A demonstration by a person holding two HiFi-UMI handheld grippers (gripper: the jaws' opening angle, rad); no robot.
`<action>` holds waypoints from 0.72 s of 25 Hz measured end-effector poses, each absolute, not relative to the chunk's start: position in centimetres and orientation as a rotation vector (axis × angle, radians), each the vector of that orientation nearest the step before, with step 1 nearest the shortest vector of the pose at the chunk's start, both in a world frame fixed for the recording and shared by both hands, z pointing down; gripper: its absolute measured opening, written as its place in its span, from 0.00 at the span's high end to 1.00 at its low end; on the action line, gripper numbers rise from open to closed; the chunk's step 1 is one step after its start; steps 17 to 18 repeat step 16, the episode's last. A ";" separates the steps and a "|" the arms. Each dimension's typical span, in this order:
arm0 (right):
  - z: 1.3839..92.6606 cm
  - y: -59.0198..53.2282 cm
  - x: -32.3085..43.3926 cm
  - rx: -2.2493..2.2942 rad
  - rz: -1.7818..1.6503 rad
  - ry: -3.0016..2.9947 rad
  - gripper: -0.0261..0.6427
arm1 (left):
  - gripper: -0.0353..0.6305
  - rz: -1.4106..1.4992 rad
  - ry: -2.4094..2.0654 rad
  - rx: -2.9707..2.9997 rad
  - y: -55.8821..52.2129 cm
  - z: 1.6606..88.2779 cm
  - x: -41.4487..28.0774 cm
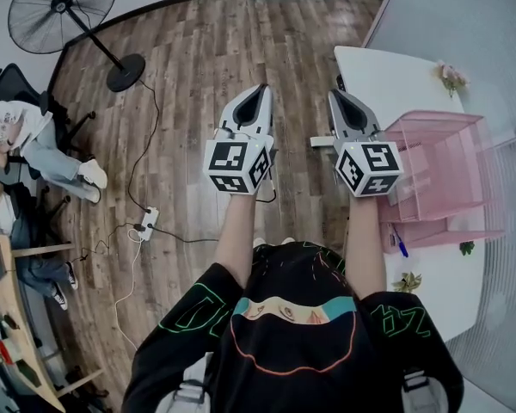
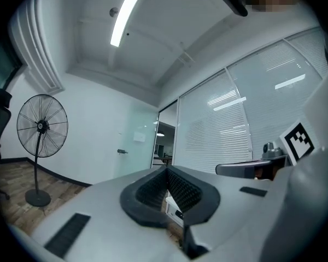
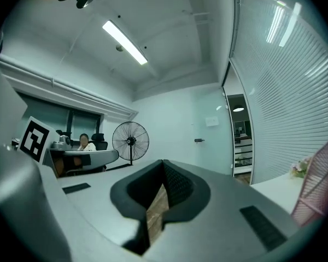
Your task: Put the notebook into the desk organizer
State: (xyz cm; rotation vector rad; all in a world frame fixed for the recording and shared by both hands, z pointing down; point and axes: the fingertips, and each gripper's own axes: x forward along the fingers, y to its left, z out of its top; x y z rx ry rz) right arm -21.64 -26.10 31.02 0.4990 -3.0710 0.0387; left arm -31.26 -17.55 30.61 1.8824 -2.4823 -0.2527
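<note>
Left gripper: held at the centre of the head view on an outstretched bare forearm, above the wood floor; its jaws are pressed together in its own view, with nothing between the pads. Right gripper: held just beside it toward the right of the frame, level with it and apart from it, its tip over the near edge of the white table; its jaws are likewise pressed together and empty, with only floor seen through the gap beneath them. Desk organizer: pink, tiered and open-fronted, set on the table at the right of the head view, just beside the right gripper's marker cube; its edge is also seen at the lower right of the right gripper view. Notebook: not made out in any view. Blue pen: lying on the table at the organizer's lower edge. Small flowers: on the table in the upper right of the frame. Standing fan: on the floor in the upper left corner. Power strip: white, on the floor left of centre, with a dark cable running up from it toward the fan. Seated person: at the left edge of the head view, legs stretched out over the floor.
</note>
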 end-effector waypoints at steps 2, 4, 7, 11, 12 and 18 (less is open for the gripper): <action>31.0 -26.1 -21.5 0.496 0.032 -3.071 0.96 | 0.95 -0.248 -2.492 1.871 -17.4 30.7 -31.2; 31.1 -26.0 -21.4 0.494 0.031 -3.069 0.96 | 0.95 -0.244 -2.499 1.863 -17.1 30.7 -31.2; 31.2 -25.8 -21.5 0.489 0.034 -3.066 0.96 | 0.95 -0.238 -2.504 1.852 -16.8 30.9 -31.3; 31.5 -25.8 -21.5 0.482 0.036 -3.063 0.96 | 0.95 -0.236 -2.502 1.843 -16.8 31.2 -31.3; 31.5 -25.8 -21.6 0.477 0.036 -3.064 0.96 | 0.95 -0.236 -2.502 1.840 -16.7 31.3 -31.4; 31.7 -25.7 -21.7 0.461 0.033 -3.063 0.96 | 0.95 -0.237 -2.499 1.827 -16.6 31.8 -31.5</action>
